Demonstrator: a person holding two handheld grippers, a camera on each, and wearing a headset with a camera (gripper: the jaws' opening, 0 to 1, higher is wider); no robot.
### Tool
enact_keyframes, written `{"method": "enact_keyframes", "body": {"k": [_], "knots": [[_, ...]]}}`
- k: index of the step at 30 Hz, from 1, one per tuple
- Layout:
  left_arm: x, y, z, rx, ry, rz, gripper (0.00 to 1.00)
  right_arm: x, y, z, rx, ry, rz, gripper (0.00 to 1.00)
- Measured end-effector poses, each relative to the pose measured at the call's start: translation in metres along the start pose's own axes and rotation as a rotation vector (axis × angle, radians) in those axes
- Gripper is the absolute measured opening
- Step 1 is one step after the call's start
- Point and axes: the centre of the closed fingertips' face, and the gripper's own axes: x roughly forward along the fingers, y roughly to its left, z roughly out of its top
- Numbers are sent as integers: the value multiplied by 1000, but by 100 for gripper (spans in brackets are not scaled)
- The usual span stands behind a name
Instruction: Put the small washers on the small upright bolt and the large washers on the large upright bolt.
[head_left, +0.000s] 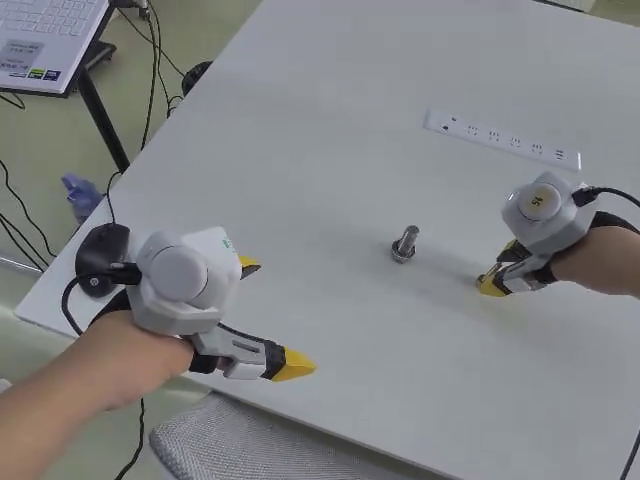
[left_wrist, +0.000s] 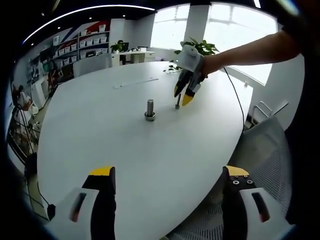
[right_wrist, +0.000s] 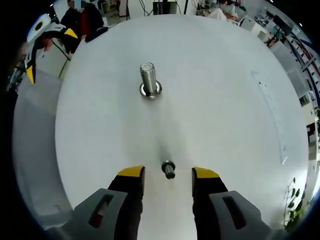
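The large bolt (head_left: 404, 244) stands upright mid-table, with a wider ring at its base (right_wrist: 149, 80); I cannot tell whether that is its head or washers. Farther right, the small bolt (right_wrist: 168, 169) stands upright between the jaws of my right gripper (right_wrist: 168, 175), which is open and apart from the bolt on both sides. In the head view, my right gripper (head_left: 495, 283) points down at the table. My left gripper (head_left: 272, 316) is open and holds nothing near the table's front-left edge. The left gripper view shows the large bolt (left_wrist: 149, 110), the small bolt (left_wrist: 178, 101) and the right gripper (left_wrist: 184, 94).
A white power strip (head_left: 500, 137) lies at the back right of the white table (head_left: 330, 120). A black device (head_left: 100, 258) sits at the left edge. A laptop (head_left: 45, 40) on a stand is beyond the left edge, and a grey chair (head_left: 230, 445) is at the front.
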Motion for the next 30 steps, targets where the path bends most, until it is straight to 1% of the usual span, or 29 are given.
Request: {"method": "enact_keyframes", "body": {"k": [3,6,8,11,13,14,16,17,18,19,20,22,23,27,30], "knots": [[0,-2,0,-8,7,-6,89,-8,1,4,8,-34,-7,40],[-1,-4,0,-10,8,-9,89,-15,1,6,11,-51,-18,41],[-2,-4,1,-13,7,-4,90,-21,3,9,21,-72,-26,42],[-5,-4,3,-20,-5,-2,91,-28,4,11,27,-103,-40,44],[-6,-2,4,-13,-8,11,94,-33,4,11,45,-131,-48,46],[-6,-2,4,-12,-8,12,95,-37,4,12,58,-154,-51,47],[-7,-2,4,-14,-8,7,95,-42,4,12,76,-180,-59,48],[-7,-2,4,-12,-8,7,95,-47,4,12,88,-204,-68,49],[-8,-2,4,-9,-7,6,95,-48,4,12,93,-212,-70,50],[-8,-3,4,-8,-3,6,95,-53,4,12,110,-238,-79,51],[-8,-3,4,-5,-3,5,95,-56,4,12,122,-253,-80,52],[-8,-3,5,-2,-1,3,95,-65,8,9,154,-280,-75,53],[-8,-4,5,2,0,2,95,-71,9,9,165,-303,-85,53],[-11,-4,9,1,-12,3,94,-86,15,4,218,-359,-102,54],[-12,-4,10,16,-6,1,94,-96,18,0,269,-416,-122,55]]}}
